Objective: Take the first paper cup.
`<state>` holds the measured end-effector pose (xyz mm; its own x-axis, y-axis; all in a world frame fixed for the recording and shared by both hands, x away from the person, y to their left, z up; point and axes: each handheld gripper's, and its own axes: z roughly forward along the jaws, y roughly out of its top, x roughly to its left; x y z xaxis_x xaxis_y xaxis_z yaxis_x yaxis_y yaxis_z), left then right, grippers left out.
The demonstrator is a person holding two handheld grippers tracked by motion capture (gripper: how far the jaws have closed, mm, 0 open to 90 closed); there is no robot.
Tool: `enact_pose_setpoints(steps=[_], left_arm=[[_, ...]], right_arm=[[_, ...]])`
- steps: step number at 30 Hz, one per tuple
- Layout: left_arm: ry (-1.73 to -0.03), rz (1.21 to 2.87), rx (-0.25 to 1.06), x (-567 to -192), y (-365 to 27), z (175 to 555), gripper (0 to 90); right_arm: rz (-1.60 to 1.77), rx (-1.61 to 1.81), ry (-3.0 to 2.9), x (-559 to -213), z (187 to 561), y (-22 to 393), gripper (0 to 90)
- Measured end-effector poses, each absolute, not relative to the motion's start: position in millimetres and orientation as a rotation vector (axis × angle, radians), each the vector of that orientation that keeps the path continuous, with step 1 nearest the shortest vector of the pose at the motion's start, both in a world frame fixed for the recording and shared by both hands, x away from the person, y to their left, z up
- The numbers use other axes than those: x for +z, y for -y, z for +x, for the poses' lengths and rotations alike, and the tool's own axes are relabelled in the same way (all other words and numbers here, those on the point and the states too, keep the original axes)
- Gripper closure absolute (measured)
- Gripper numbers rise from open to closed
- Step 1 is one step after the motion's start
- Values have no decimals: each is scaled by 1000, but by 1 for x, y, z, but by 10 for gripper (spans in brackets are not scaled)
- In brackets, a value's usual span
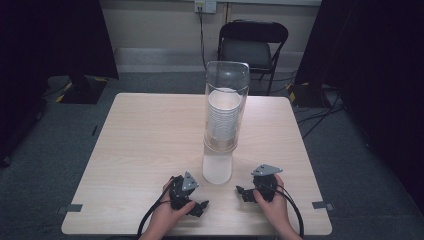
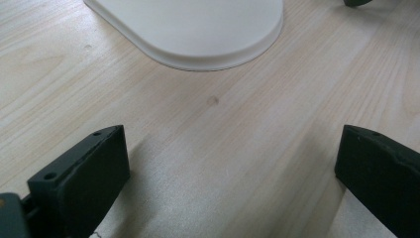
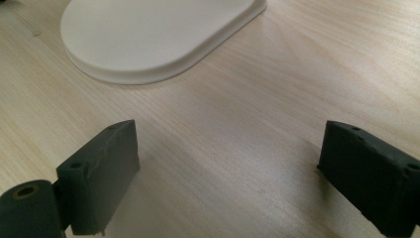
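A tall clear cup dispenser (image 1: 226, 107) stands upright at the table's middle, with a stack of white cups (image 1: 223, 119) inside it and a white base (image 1: 217, 169) below. The rounded white base (image 2: 193, 29) (image 3: 148, 34) lies just ahead of both grippers. My left gripper (image 1: 197, 206) rests on the table to the lower left of the base, jaws wide apart and empty (image 2: 233, 168). My right gripper (image 1: 243, 193) rests to the base's lower right, open too, with bare wood between its jaws (image 3: 228, 168). A hand holds each one.
The light wooden table (image 1: 145, 140) has bare room left and right of the dispenser. A black folding chair (image 1: 252, 45) stands behind the far edge. Dark curtains flank the scene, and cables lie on the grey floor at the right.
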<state>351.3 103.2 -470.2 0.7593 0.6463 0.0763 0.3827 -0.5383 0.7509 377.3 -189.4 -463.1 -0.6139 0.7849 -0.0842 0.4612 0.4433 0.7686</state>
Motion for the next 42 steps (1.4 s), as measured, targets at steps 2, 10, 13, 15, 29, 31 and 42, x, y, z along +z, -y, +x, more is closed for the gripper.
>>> enact_pose_setpoints(steps=[2,10,13,15,29,31,42], left_arm=[[-766,2197,448,-470,-103,351,0],[-759,2200,435,-471,-105,350,0],[-759,2200,435,-471,-105,350,0],[-759,2199,435,-471,-105,350,0],[-759,2200,435,-471,-105,350,0],[-759,2199,435,-471,-105,350,0],[-759,2199,435,-471,-105,350,0]], right_arm=[[1050,1015,-2268,-463,377,189,80],[1040,1014,-2270,-463,377,190,81],[1039,1016,-2270,-463,377,190,81],[1039,1016,-2270,-463,377,190,80],[1024,1156,-2206,-435,374,188,155],[1017,1209,-2186,-422,375,184,149],[895,1333,-2161,-378,387,152,162]])
